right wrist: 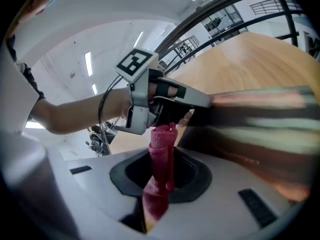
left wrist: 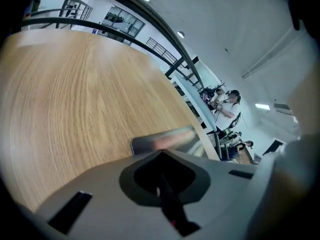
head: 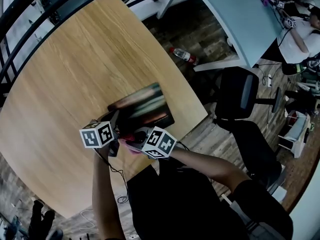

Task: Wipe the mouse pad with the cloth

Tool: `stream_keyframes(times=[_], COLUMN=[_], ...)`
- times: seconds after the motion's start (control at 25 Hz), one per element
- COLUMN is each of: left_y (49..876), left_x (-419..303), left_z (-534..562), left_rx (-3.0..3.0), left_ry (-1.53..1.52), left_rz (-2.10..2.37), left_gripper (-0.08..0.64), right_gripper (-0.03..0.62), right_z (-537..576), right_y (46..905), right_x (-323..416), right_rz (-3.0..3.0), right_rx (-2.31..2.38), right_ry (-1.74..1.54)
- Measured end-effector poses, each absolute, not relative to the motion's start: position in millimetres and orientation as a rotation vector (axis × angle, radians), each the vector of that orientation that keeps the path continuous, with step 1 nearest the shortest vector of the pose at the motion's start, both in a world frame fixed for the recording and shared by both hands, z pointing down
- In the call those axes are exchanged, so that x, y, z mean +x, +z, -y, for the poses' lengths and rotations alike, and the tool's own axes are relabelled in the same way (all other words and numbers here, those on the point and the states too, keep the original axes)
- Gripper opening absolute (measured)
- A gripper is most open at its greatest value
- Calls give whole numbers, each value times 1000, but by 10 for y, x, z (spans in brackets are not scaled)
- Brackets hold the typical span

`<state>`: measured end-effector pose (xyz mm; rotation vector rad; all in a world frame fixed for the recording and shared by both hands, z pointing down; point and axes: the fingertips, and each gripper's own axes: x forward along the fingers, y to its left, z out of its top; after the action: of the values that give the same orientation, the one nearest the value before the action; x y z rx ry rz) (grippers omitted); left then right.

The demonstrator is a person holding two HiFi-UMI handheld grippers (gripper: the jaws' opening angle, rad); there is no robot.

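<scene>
The mouse pad (head: 142,106), dark with light stripes, is motion-blurred above the round wooden table (head: 75,74), near its front edge. My left gripper (head: 115,121) is shut on the pad's near-left edge. In the right gripper view the left gripper (right wrist: 172,101) pinches that edge, and the pad (right wrist: 260,124) is raised and stretches off to the right. My right gripper (right wrist: 160,156) is shut on a rolled pink-red cloth (right wrist: 161,144), which stands up between its jaws just short of the pad. In the head view the cloth (head: 131,145) shows between the two marker cubes. The pad (left wrist: 165,139) lies beyond my left gripper (left wrist: 162,184).
A black office chair (head: 240,99) stands right of the table. A plastic bottle (head: 182,55) lies on the wooden floor. A light blue table (head: 240,14) and a seated person (head: 300,34) are at the far right. A dark railing (head: 30,14) runs behind the table.
</scene>
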<state>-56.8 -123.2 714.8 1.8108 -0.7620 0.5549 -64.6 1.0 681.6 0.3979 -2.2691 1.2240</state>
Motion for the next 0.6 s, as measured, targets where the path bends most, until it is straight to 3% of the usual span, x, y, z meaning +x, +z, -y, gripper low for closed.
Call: stream_keyframes(times=[0.6], left_y=[7182], left_x=[-563], left_z=[1159], left_rx=[1837], left_ry=[646], left_rz=[755], left_gripper=[21], right_gripper=[75], right_z=[21], right_y=[7138], right_x=[-379], right_rz=[2072], right_rx=[506], right_ry=[1205])
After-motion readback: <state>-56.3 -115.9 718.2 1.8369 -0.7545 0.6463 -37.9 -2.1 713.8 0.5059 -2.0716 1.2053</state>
